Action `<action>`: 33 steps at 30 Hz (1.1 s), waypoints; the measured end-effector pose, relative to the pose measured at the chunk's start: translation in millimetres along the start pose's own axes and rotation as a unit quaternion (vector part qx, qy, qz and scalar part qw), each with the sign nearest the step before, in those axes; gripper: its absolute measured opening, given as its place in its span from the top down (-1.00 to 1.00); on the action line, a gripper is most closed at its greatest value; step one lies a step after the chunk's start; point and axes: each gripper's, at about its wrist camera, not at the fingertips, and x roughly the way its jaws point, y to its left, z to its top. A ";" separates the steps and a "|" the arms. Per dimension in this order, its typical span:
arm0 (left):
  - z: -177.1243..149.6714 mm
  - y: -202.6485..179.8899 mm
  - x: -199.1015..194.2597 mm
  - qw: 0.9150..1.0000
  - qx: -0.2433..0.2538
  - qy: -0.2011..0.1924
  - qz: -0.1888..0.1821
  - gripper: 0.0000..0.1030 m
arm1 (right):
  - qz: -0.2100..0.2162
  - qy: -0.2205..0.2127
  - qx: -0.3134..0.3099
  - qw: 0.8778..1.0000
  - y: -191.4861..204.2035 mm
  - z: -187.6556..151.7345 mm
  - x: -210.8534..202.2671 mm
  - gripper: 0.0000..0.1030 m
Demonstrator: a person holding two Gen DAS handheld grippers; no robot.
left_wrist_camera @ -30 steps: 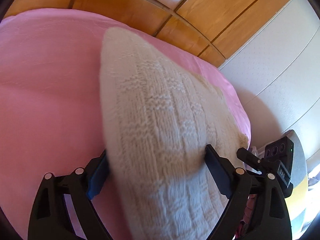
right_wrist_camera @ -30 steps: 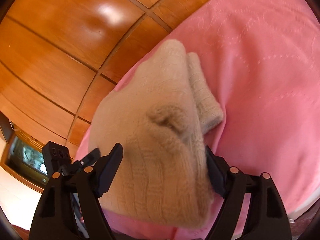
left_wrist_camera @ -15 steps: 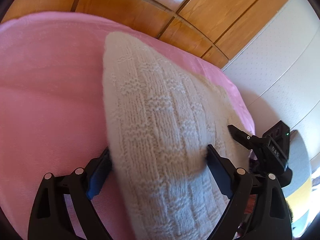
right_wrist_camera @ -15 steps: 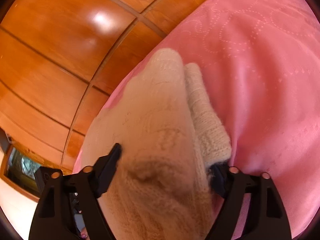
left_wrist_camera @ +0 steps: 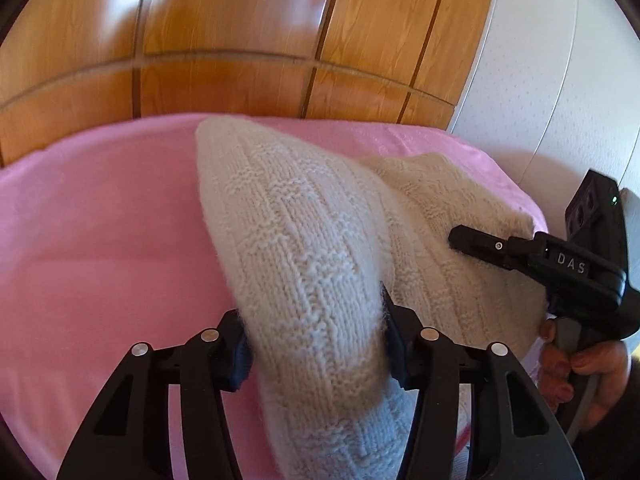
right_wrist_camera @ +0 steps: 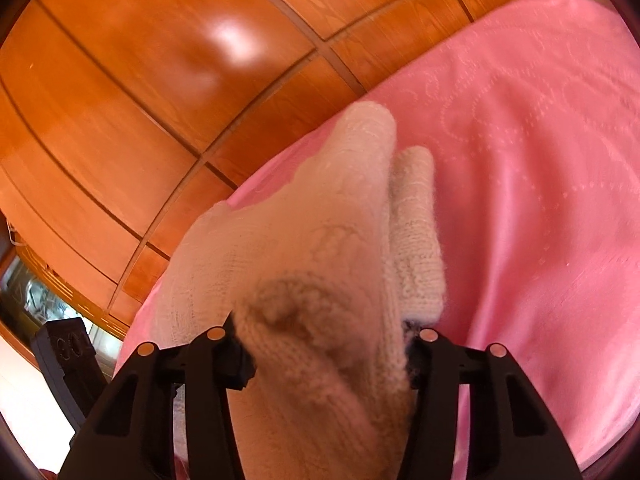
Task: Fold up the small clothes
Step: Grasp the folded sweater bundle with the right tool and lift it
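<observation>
Both your left gripper [left_wrist_camera: 316,344] and right gripper [right_wrist_camera: 326,354] have just closed, fingers grasping the cream knitted garment [left_wrist_camera: 296,248]; bulky wool between fingers may slip onto the pink bed cover [left_wrist_camera: 100,232].

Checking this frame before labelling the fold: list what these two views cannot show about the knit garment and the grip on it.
- Knit garment, left wrist view: its near end is cut off by the bottom edge, so its type and fold stage are unclear.
- Left gripper: pads buried in the knit.
- Right gripper, right wrist view: bunched, blurred wool covers its pads.
- Pink bedspread: the part under the garment is hidden.
</observation>
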 end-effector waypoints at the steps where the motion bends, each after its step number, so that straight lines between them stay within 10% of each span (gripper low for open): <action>1: -1.0 -0.6 -3.8 1.000 0.004 -0.005 0.003 0.02 | -0.001 -0.002 -0.006 1.000 4.4 -1.5 -1.5 0.06; 19: -4.3 33.6 -88.2 0.987 0.012 -0.115 0.110 0.06 | 0.041 0.005 -0.155 0.987 135.3 -43.2 33.7 0.06; 33: 41.9 73.5 -68.3 0.974 0.015 -0.166 0.155 0.06 | 0.067 -0.028 -0.216 0.974 174.0 -7.7 87.6 0.07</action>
